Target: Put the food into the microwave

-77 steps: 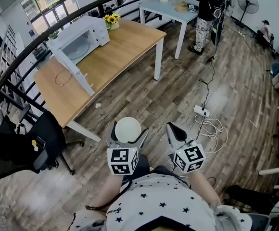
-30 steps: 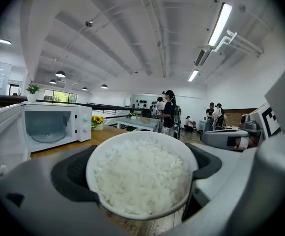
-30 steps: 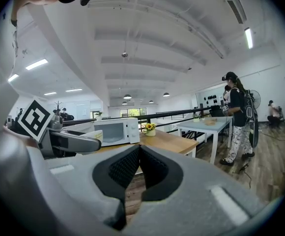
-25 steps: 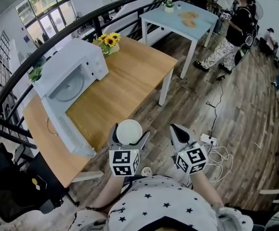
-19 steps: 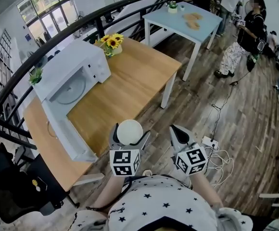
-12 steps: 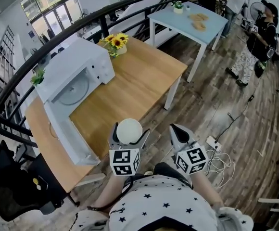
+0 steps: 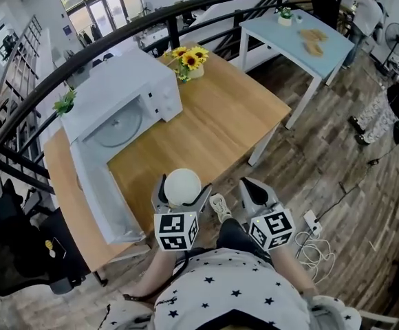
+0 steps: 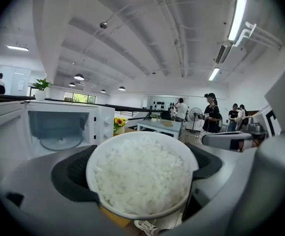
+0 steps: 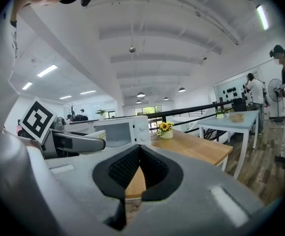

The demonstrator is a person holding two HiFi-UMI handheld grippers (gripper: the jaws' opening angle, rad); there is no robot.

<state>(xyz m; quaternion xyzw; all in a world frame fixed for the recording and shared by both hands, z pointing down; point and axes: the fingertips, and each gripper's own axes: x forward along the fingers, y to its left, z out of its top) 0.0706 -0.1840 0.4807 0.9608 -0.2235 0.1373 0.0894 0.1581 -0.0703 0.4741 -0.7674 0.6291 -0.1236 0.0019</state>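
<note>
Rice, white and heaped, is carried in a white bowl. The bowl is clasped between the black pads of the left tongs, one pad against each side of it. It is held in the air by the near edge of the wooden bench, outside the microwave.

The right tongs are clenched with nothing between them, their tips pressed together. They are held just beside the left tongs and apart from the bowl.

The white microwave is stood on the far left part of the bench. Its door is swung wide open toward the near edge, so the glass turntable is exposed in the cavity. A pot of sunflowers is placed just beside the microwave, on the side with the controls.

A pale-blue bench is set beyond the wooden one, near a black railing. A shoe is seen on the plank floor between the two tongs. A black office chair is parked at the left end of the wooden bench.
</note>
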